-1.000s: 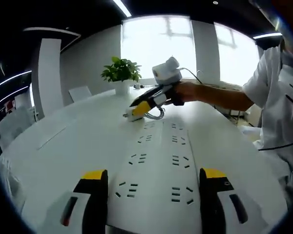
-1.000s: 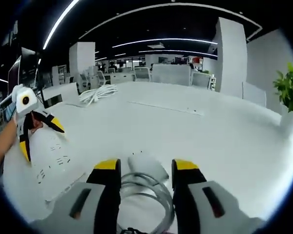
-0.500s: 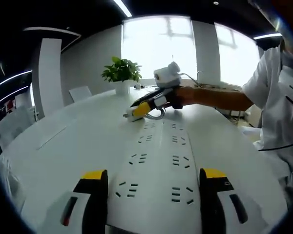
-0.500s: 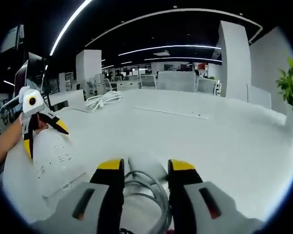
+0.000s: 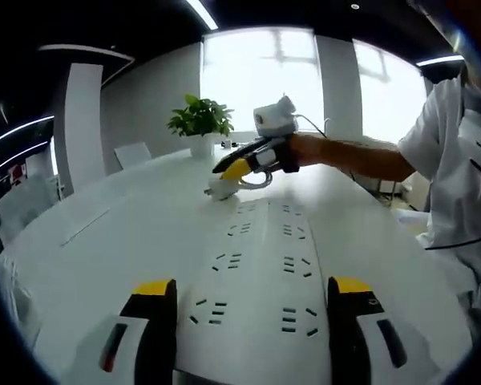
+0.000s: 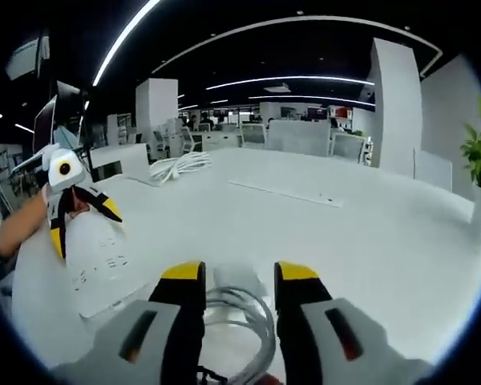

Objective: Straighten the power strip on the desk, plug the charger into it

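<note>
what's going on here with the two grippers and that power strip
A person is working at a white desk with a gripper in each hand. The left gripper has its jaws open on either side of the near end of a white power strip lying flat. The right gripper is shut on a white charger with its coiled cable, held at the strip's far end. The charger is not plugged in yet.
</note>
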Available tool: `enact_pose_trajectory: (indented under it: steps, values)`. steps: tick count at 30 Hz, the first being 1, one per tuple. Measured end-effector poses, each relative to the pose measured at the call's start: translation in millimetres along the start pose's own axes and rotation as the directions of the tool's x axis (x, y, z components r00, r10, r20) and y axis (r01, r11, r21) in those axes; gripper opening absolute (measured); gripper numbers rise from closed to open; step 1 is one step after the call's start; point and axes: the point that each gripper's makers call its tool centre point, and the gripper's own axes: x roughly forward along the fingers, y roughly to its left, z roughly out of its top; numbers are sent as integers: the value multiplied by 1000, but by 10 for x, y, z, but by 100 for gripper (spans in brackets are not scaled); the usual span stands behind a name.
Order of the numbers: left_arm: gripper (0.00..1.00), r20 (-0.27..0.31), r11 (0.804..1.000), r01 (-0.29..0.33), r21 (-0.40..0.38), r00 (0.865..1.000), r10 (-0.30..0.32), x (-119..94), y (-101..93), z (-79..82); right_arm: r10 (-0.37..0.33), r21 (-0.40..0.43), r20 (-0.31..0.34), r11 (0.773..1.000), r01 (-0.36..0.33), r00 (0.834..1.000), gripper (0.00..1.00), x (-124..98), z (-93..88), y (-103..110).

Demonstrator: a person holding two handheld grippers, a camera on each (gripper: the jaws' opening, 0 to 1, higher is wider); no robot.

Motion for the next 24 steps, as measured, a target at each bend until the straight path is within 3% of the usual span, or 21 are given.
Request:
enact_pose_trajectory:
  steps: [6,13,15,21,24]
  values:
    - [78,-2,1000,0,1,1000,0,-4,-4,-3,17,8,-49,1000,-16,999,33,-13,-203,-61]
    - [78,0,1000,0,0,1000,0,-9,-4,-1,2,-35,-96,999,-5,995,36,101,-140,-62]
    - [78,1,1000,-1,0,1000,1,-11,-3,-1,47,-42,-155,998,-54,987,33,155,-200,28]
    - [78,2,1000,-1,-1,1000,1,-11,-5,0,36,-50,-185,998,-46,982,33,204,-198,-17]
    - [78,1,1000,-1,-1,1000,1,-11,-4,1,29,-78,-234,996,-48,972,33,216,-208,6]
